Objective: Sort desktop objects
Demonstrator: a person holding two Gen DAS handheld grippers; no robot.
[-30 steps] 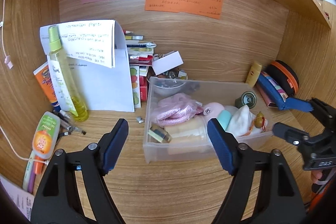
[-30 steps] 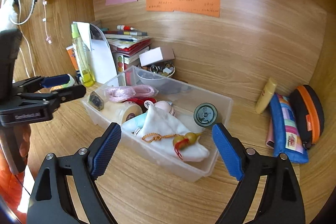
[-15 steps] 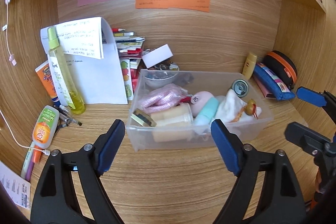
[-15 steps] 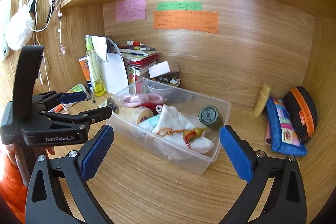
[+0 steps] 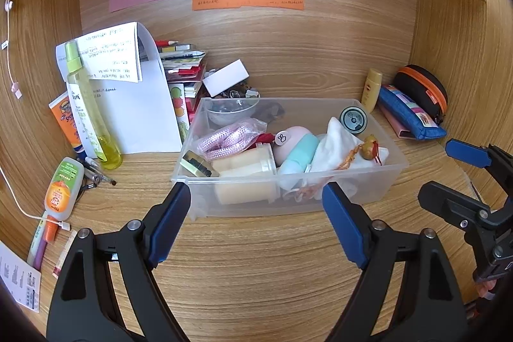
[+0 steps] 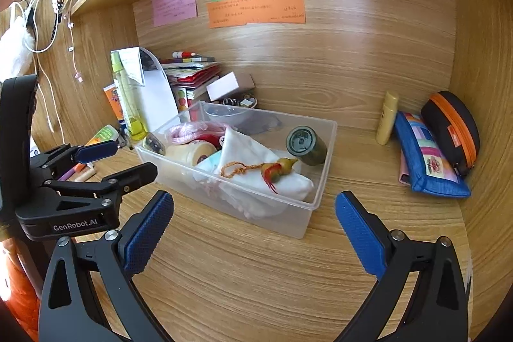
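A clear plastic box [image 5: 198,117] stands in the middle of the wooden desk, also in the right wrist view [image 6: 327,149]. It holds a pink cord [image 5: 224,138], a cream roll [image 5: 243,175], a pink and teal item [image 5: 295,146], a white cloth [image 5: 340,143], a gourd charm [image 5: 370,149], a green tin [image 5: 352,119] and a clear bowl [image 5: 231,112]. My left gripper [image 5: 256,201] is open just short of the box's front wall, holding nothing. My right gripper [image 6: 255,201] is open wide before the box's near corner, also empty.
At the left stand a yellow spray bottle [image 5: 86,104], an orange tube [image 5: 65,120], a small bottle [image 5: 62,188], pens [image 5: 96,175], papers [image 5: 134,104] and stacked books [image 5: 182,66]. At the right lie a yellow bottle [image 5: 372,88], a blue pencil case [image 5: 410,111] and a black case [image 5: 423,87].
Both grippers have drawn back from the box, which now looks smaller and farther off. The jaws of both stand wider than a second ago. The box has stayed put.
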